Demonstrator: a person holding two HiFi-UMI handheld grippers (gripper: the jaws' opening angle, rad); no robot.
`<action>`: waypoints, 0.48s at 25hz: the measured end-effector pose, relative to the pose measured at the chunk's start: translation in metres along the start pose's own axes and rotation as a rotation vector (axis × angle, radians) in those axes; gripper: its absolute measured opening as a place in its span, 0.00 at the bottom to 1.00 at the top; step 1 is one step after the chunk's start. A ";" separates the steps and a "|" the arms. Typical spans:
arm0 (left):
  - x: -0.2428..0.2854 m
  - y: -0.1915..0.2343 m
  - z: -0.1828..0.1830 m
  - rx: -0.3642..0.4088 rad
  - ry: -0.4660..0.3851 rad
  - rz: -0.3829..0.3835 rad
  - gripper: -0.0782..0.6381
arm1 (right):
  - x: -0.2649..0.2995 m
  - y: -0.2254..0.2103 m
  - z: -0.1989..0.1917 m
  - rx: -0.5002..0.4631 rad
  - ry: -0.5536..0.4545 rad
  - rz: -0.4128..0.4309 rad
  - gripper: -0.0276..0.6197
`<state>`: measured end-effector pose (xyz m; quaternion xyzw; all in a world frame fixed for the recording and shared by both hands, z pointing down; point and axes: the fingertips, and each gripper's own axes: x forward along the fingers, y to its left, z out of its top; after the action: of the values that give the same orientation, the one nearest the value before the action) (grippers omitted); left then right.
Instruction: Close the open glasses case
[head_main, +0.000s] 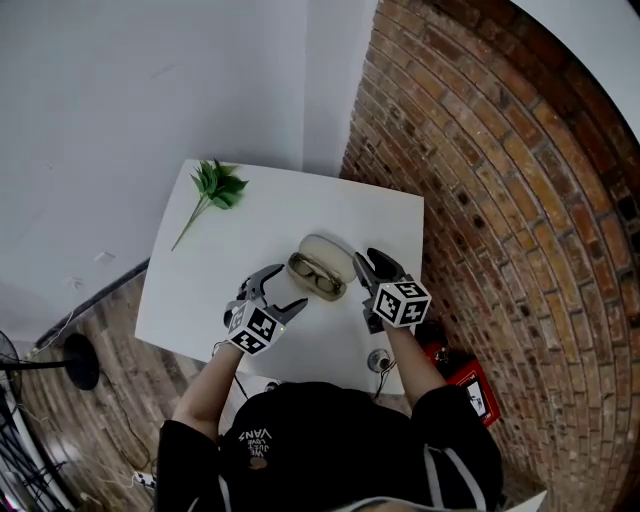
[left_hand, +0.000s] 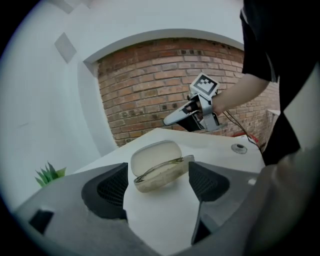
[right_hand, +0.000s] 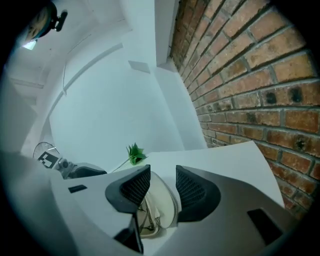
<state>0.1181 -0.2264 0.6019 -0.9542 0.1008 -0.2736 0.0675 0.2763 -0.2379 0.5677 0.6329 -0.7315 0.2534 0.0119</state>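
Note:
A cream glasses case (head_main: 320, 268) lies open near the middle of the white table (head_main: 230, 290), its lid raised on the far side and a pair of glasses in its base. My left gripper (head_main: 286, 291) is open just left of the case, close to it and apart from it. In the left gripper view the case (left_hand: 159, 167) sits a little beyond the wide-spread jaws of the left gripper (left_hand: 159, 184). My right gripper (head_main: 366, 262) is open at the case's right end. In the right gripper view the case (right_hand: 161, 210) shows through the gap of the right gripper (right_hand: 157, 189), untouched.
A green leafy sprig (head_main: 214, 189) lies at the table's far left corner. A brick wall (head_main: 500, 180) runs close along the right side. A round cable grommet (head_main: 378, 360) sits at the near table edge. A red box (head_main: 466, 378) is on the floor to the right.

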 end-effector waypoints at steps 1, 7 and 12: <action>0.006 -0.001 -0.003 0.026 0.023 -0.015 0.64 | 0.006 -0.003 -0.003 0.008 0.016 0.009 0.26; 0.027 -0.006 -0.022 0.120 0.131 -0.088 0.65 | 0.029 -0.020 -0.012 0.061 0.065 0.023 0.26; 0.036 -0.011 -0.029 0.125 0.154 -0.121 0.66 | 0.041 -0.039 -0.013 0.077 0.091 -0.020 0.25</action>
<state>0.1341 -0.2263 0.6470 -0.9286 0.0307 -0.3555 0.1021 0.3003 -0.2730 0.6064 0.6280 -0.7135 0.3096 0.0235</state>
